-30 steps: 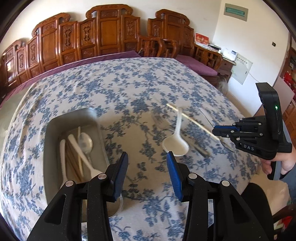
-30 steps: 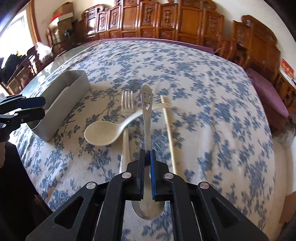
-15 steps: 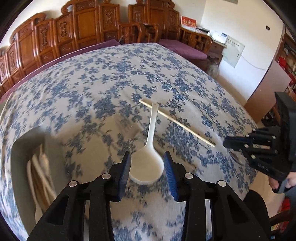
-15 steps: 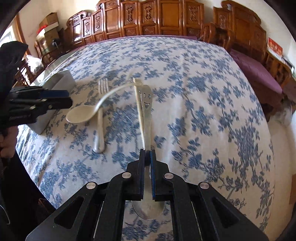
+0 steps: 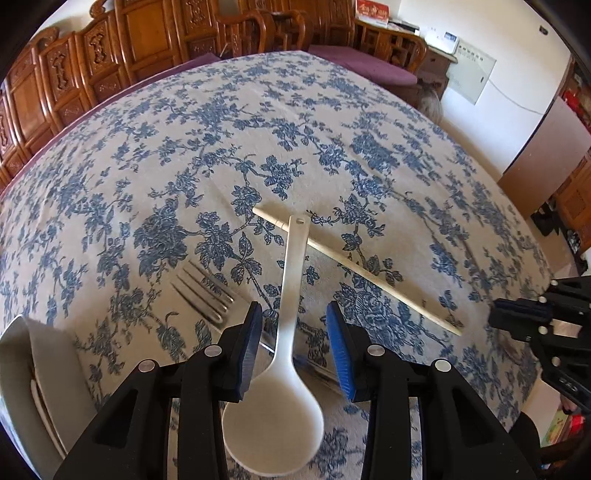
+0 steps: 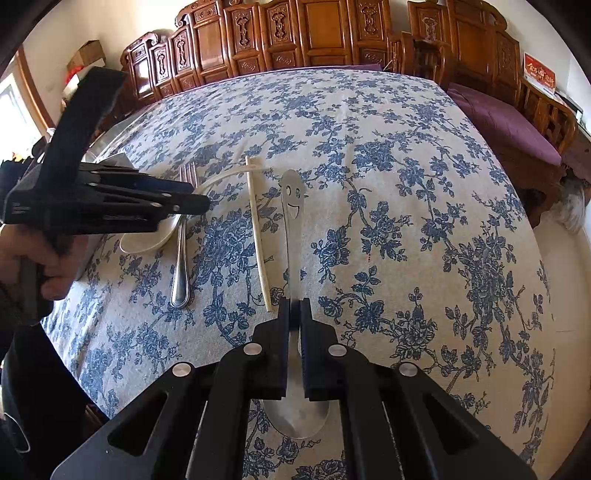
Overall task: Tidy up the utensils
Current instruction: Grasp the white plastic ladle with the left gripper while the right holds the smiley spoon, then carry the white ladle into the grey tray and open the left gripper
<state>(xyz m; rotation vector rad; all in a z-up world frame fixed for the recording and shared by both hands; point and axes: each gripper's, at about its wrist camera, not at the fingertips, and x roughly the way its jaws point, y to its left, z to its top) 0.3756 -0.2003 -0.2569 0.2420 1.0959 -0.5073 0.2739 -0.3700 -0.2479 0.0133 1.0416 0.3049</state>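
Note:
My left gripper (image 5: 294, 319) is open, its blue pads on either side of the neck of a white plastic spoon (image 5: 275, 417) that lies on the tablecloth, its handle resting on a wooden chopstick (image 5: 369, 275). A metal fork (image 5: 205, 291) lies just left, partly under the gripper. My right gripper (image 6: 294, 308) is shut on a metal spoon (image 6: 291, 206) with a smiley-face handle, held above the cloth. In the right wrist view the left gripper (image 6: 184, 201) hovers over the white spoon (image 6: 147, 236), beside the fork (image 6: 180, 258) and chopstick (image 6: 258, 229).
A grey utensil box (image 5: 33, 373) with white utensils inside stands at the lower left of the left wrist view. The round table has a blue floral cloth (image 5: 295, 129). Carved wooden chairs (image 6: 314, 33) ring the far side. The right gripper (image 5: 535, 321) shows at the right edge.
My left gripper has moved right from the box and come down over the white spoon, its pads now straddling the neck. My right gripper keeps the metal spoon and has drifted right.

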